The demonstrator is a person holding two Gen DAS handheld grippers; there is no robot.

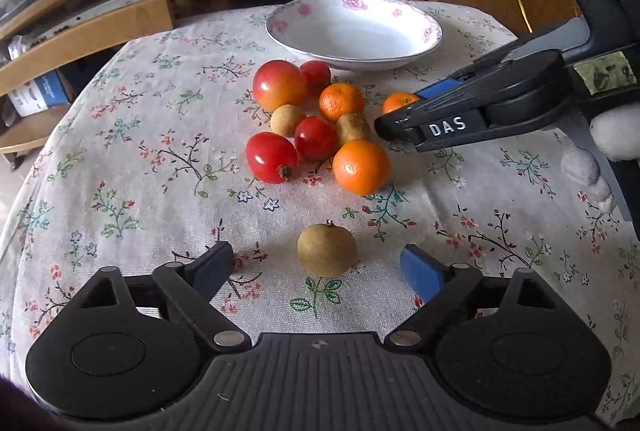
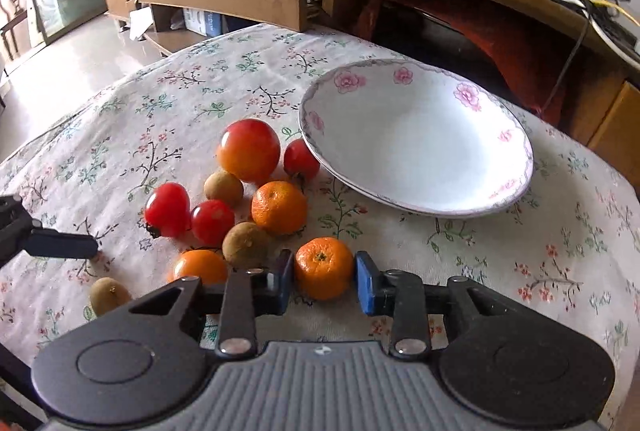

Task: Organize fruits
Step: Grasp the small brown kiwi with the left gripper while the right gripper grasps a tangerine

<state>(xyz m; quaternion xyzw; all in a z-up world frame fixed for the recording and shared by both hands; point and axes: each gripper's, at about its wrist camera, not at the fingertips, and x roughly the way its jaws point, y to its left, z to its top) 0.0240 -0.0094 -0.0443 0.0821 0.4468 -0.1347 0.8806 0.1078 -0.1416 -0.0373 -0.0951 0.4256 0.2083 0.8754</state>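
Fruit lies in one cluster on the bench (image 1: 120, 159), in front of a floral-rimmed bowl (image 2: 516, 135) that holds nothing. Count, by kind: three mandarins, three small red tomatoes, one larger red-yellow fruit (image 1: 279, 84), three brown longans. One mandarin (image 2: 323, 267) sits apart from the cluster on the bowl side, between the blue pads of the right tongs (image 2: 323, 281); the pads stand narrow and flank it closely on both sides, pressing on it. One longan (image 1: 327, 250) lies alone, nearer than the cluster, between the fingers of the left tongs (image 1: 318, 265), which stand wide and do not touch it. A floral cloth covers the bench. A wooden shelf unit (image 2: 248, 3) stands behind.
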